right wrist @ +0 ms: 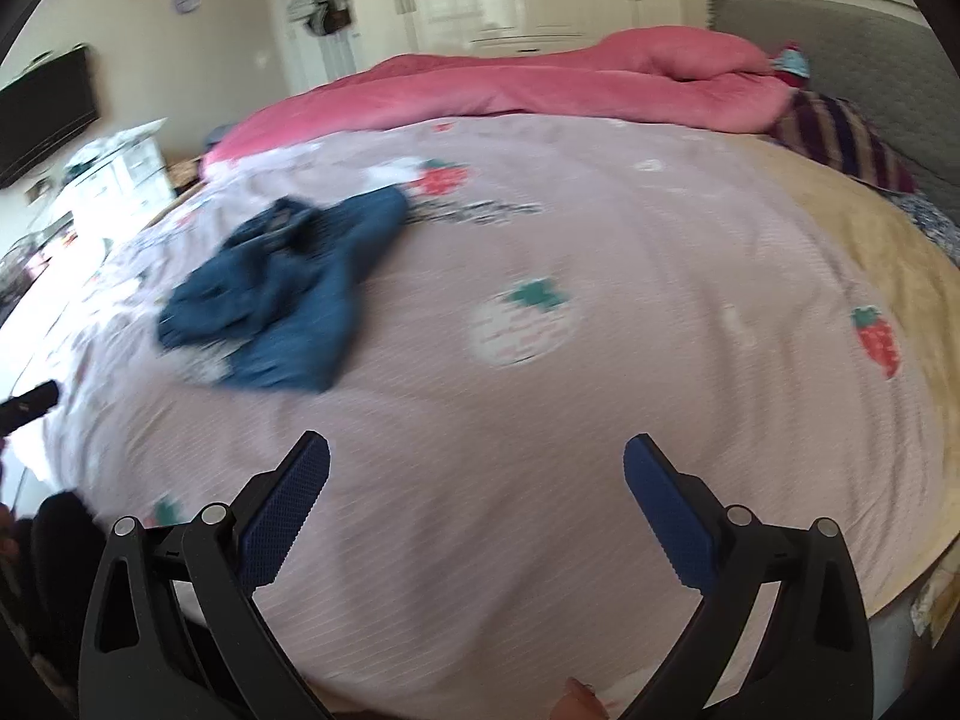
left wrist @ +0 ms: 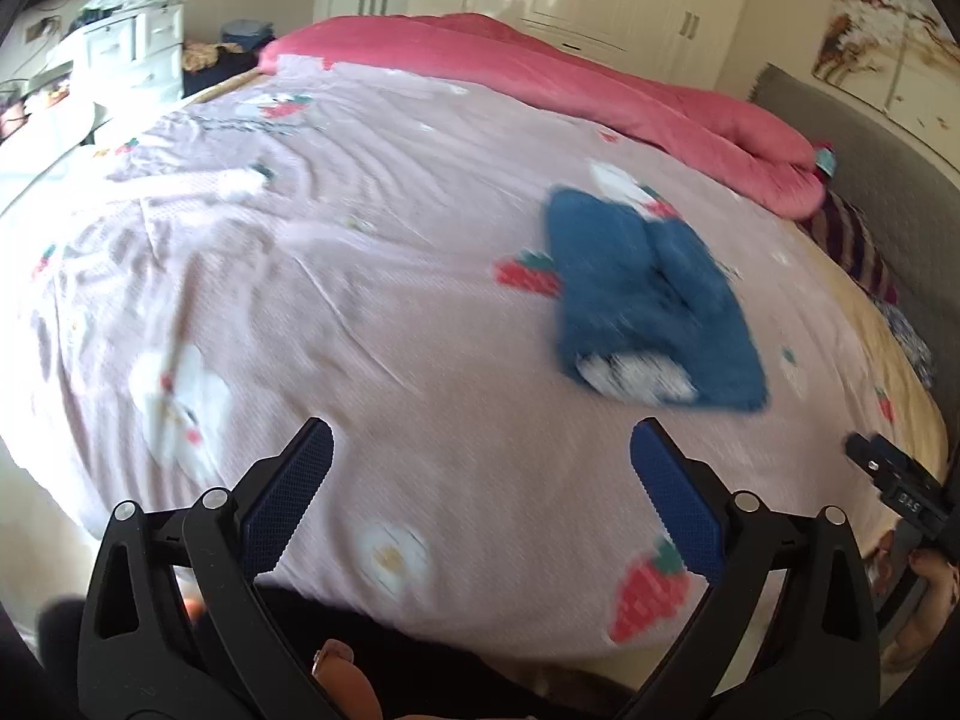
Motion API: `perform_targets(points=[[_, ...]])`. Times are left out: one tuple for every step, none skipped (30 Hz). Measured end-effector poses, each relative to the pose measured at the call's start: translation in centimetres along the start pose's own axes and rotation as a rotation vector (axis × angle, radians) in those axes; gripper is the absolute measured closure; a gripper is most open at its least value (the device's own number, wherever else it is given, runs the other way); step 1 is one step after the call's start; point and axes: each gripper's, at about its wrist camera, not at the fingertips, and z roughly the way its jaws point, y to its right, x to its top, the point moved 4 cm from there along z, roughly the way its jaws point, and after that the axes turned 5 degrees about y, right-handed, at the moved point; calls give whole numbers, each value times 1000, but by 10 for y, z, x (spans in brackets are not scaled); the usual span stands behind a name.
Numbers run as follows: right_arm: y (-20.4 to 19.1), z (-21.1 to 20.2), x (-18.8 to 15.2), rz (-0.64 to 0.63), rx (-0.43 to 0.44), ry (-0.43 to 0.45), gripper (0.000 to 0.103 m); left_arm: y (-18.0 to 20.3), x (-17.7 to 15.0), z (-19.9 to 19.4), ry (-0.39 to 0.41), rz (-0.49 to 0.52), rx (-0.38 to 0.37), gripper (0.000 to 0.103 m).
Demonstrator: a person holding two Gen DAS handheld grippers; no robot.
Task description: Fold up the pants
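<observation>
While both views are blurred by motion, the layout reads clearly. At left, the left claw (left wrist: 480, 450) hovers over the near edge of the bed (left wrist: 336, 276), its blue pads (left wrist: 288, 504) spread wide apart and holding nothing. Ahead and to its right lie the pants (left wrist: 648, 300), a small dark-blue garment resting on the pink strawberry-print sheet, roughly midway across the bed and well clear of the pink quilt (left wrist: 600, 84) heaped along the far edge. At right, the right claw (right wrist: 477, 468) likewise stands wide apart and empty above the near edge; in its view the pants (right wrist: 282, 300) sit ahead to the left.

The pants lie crumpled rather than flat. Their long axis appears to run from the near edge toward the far edge, with a pale patch at the nearer end; which end is the waist cannot be told through the blur.

The fabric looks soft, light and limp, so it will likely sag and bunch when lifted. Pinching the two corners of one end, one claw each, should let it be drawn flat before folding.
</observation>
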Motion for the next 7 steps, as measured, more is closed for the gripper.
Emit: perform_targets(points=[[20, 8, 9, 17, -41, 7, 5, -16, 17, 10, 13, 8, 61, 10], [39, 16, 16, 31, -94, 12, 5, -31, 28, 22, 5, 12, 120, 10], [58, 26, 24, 42, -145, 10, 5, -53, 44, 40, -18, 9, 192, 10], [82, 39, 32, 55, -211, -11, 5, -69, 54, 54, -27, 2, 229, 10], [101, 51, 37, 69, -255, -30, 5, -84, 64, 69, -39, -10, 260, 10], [119, 62, 43, 81, -288, -46, 5, -103, 76, 89, -54, -27, 291, 10], [141, 75, 49, 101, -345, -63, 5, -114, 83, 101, -63, -37, 306, 10]])
